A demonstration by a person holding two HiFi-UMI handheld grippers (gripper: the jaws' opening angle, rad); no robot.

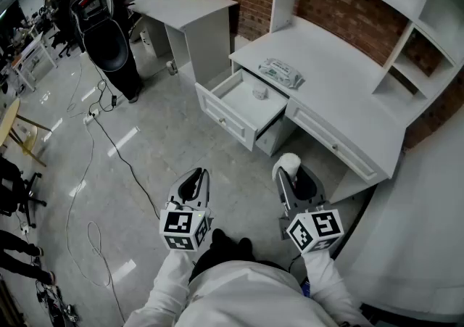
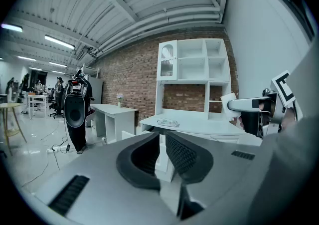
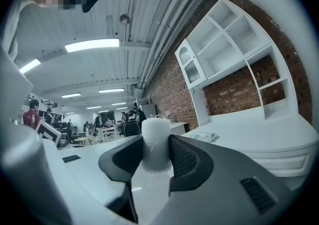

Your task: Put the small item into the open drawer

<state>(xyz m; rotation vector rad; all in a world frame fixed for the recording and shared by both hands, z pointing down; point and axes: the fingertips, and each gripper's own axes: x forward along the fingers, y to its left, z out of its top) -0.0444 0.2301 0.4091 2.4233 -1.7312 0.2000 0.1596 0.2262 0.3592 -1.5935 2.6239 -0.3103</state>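
A small white roll (image 3: 155,134) is sitting clamped in the right gripper (image 1: 293,175), between its 2 jaws, well short of the open drawer (image 1: 217,109) in the white desk (image 1: 341,79). Pickup is looking done; carrying and dropping in are remaining. The left gripper (image 2: 160,151) is hanging empty, jaws slightly parted. Only the head view is showing the drawer's inside; the right gripper view is showing the grip.

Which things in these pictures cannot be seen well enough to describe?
- Head view: the small pale thing in the open drawer is too small to name.
- Head view: print on the packet is too small to read.
- Right gripper view: the right gripper, closed on the white item, hides its lower end.
- Left gripper view: the left gripper covers most of the drawer.
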